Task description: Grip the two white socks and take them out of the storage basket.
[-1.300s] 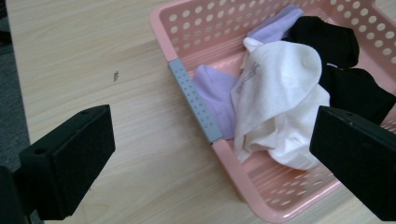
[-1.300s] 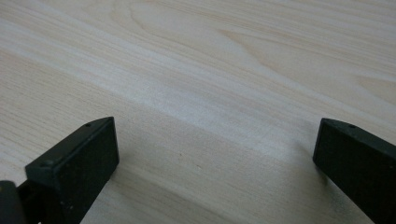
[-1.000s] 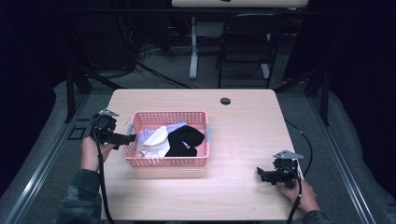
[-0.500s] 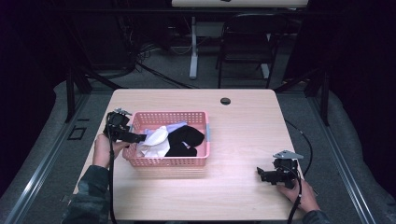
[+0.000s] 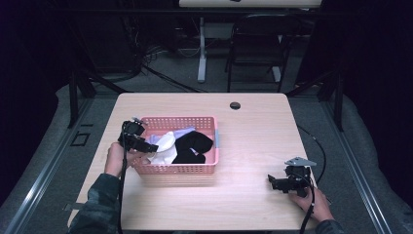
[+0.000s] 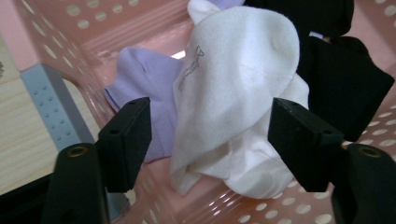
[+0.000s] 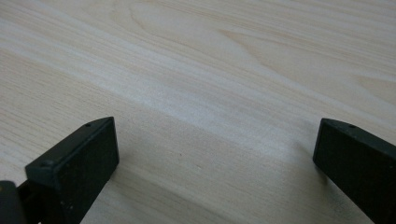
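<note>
A pink perforated basket point(image 5: 181, 169) stands on the left half of the wooden table point(image 5: 253, 131). In it lie a white sock point(image 6: 233, 88), a lilac sock point(image 6: 147, 79) and black socks point(image 6: 345, 88). My left gripper point(image 5: 151, 146) reaches over the basket's left rim. It is open, with its jaws on either side of the white sock point(image 5: 163, 148), a little short of it. My right gripper point(image 5: 271, 181) rests low over bare wood near the table's front right, open with nothing between its jaws.
A small black round grommet point(image 5: 235, 105) sits near the table's far edge. A grey clip point(image 6: 49, 102) is fixed on the basket's wall. A chair point(image 5: 258, 44) and desk legs stand beyond the table. Bare wood lies between the basket and my right gripper.
My left gripper has moved right, from beside the basket's left wall to over its rim, above the socks. The right gripper has stayed where it was.
</note>
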`<state>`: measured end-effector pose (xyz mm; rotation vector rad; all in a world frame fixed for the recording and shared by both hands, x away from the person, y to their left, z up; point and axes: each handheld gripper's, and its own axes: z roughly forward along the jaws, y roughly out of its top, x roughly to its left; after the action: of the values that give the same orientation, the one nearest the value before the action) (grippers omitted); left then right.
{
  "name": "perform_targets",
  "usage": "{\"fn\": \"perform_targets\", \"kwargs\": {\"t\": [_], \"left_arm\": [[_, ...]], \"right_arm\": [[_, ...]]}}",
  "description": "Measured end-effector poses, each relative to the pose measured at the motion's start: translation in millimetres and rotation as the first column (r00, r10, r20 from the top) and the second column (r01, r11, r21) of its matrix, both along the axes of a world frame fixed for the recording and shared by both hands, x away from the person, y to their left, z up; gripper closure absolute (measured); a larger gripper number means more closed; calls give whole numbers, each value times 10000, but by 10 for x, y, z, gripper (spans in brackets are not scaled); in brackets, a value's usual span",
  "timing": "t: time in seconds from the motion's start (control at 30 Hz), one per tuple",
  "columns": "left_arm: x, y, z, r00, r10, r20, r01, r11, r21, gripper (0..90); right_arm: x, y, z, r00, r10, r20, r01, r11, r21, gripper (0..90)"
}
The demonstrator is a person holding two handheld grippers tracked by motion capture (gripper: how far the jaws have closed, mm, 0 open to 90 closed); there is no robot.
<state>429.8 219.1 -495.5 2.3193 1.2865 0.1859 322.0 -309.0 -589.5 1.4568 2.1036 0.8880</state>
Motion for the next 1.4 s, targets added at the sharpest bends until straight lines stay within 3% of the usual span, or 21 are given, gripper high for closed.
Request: {"fn": "perform_targets", "kwargs": {"t": [0.4,0.67,0.83,1.4], "left_arm": [[107,-104,-117,9979,-259,-586,295,9976,620,539],[121,-140,-173,9970,-306,-706,361,9963,777,710],[109,-141,-200,9973,-351,-652,406,9955,860,831],[12,-75,4,9980,-558,293,542,9971,540,854]], "right_arm": [[-1,0,1,10000,0,-9,0,10000,-10,0],[-2,-1,1,10000,0,-8,0,10000,-10,0],[-5,0,1,10000,-31,1,31,10000,-12,0],[-5,-1,1,10000,-29,4,29,10000,-11,0]]}}
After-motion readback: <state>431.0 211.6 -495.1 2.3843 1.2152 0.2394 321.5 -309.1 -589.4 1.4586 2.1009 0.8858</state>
